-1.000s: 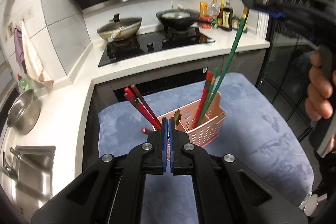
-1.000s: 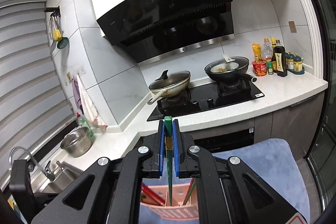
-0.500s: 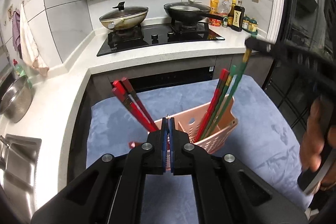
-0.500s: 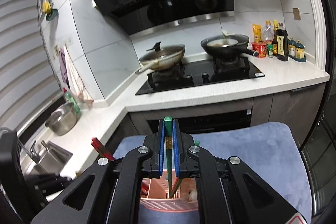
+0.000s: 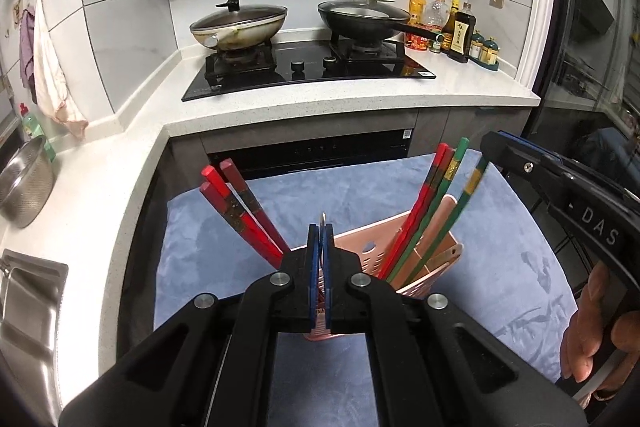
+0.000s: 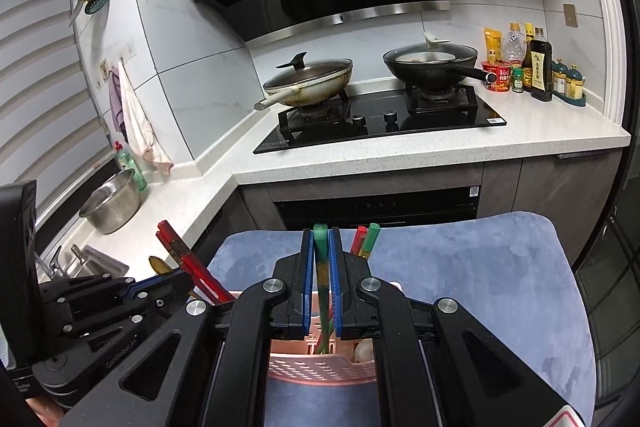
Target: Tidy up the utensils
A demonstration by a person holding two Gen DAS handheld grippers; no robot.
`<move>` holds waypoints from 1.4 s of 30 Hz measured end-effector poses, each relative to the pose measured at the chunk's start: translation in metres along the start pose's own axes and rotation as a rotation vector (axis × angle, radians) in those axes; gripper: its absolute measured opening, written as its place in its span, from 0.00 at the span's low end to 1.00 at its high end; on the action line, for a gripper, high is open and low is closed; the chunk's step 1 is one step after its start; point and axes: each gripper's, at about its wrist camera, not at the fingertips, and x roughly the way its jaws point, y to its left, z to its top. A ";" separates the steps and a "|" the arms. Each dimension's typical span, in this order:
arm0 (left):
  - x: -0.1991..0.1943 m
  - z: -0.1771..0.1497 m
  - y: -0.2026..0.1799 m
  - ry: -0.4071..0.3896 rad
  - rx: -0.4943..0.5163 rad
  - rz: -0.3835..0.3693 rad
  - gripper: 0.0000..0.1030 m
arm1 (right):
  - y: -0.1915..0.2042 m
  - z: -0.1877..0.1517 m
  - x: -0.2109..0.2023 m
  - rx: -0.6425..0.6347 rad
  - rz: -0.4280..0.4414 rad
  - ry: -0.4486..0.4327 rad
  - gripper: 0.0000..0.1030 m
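Observation:
A pink perforated utensil basket (image 5: 368, 247) stands on a blue padded stool (image 5: 500, 267). Red chopsticks (image 5: 240, 211) lean out of its left side; red and green chopsticks (image 5: 428, 215) lean to the right. My left gripper (image 5: 320, 239) is shut on the basket's near rim. My right gripper (image 6: 320, 259) holds a green chopstick (image 6: 322, 283) upright between its pads, the lower end inside the basket (image 6: 320, 367). In the left wrist view the right gripper (image 5: 496, 151) sits at the top of that green chopstick (image 5: 460, 203).
White counter (image 5: 320, 107) behind with a black hob, two lidded pans (image 5: 240, 27) and sauce bottles (image 5: 460, 31). A steel colander (image 5: 24, 183) and sink (image 5: 24, 307) lie at left. A dark glass door is at right.
The right gripper has come down with the green chopstick, lowering it deep into the basket's right side. The left gripper has tilted closer over the basket.

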 end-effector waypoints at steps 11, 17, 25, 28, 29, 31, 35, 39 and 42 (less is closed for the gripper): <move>-0.014 0.001 0.005 -0.079 -0.090 0.023 0.43 | -0.002 -0.001 -0.013 -0.009 -0.021 -0.021 0.39; -0.032 -0.010 0.001 -0.103 -0.113 0.058 0.43 | -0.008 -0.012 -0.024 -0.009 -0.031 -0.002 0.42; -0.061 -0.046 -0.019 -0.105 -0.131 0.110 0.43 | -0.013 -0.053 -0.057 -0.041 -0.062 0.056 0.44; -0.066 -0.063 -0.027 -0.085 -0.130 0.120 0.43 | -0.008 -0.073 -0.068 -0.070 -0.076 0.082 0.44; -0.068 -0.070 -0.029 -0.077 -0.137 0.121 0.43 | -0.007 -0.078 -0.071 -0.076 -0.078 0.089 0.44; -0.071 -0.081 -0.032 -0.065 -0.145 0.121 0.44 | -0.003 -0.092 -0.078 -0.092 -0.083 0.109 0.44; -0.079 -0.099 -0.037 -0.057 -0.155 0.149 0.46 | 0.004 -0.109 -0.090 -0.112 -0.093 0.135 0.48; -0.082 -0.109 -0.038 -0.034 -0.176 0.154 0.46 | 0.009 -0.119 -0.101 -0.122 -0.118 0.149 0.49; -0.086 -0.114 -0.039 -0.028 -0.183 0.155 0.46 | 0.013 -0.121 -0.109 -0.130 -0.158 0.147 0.49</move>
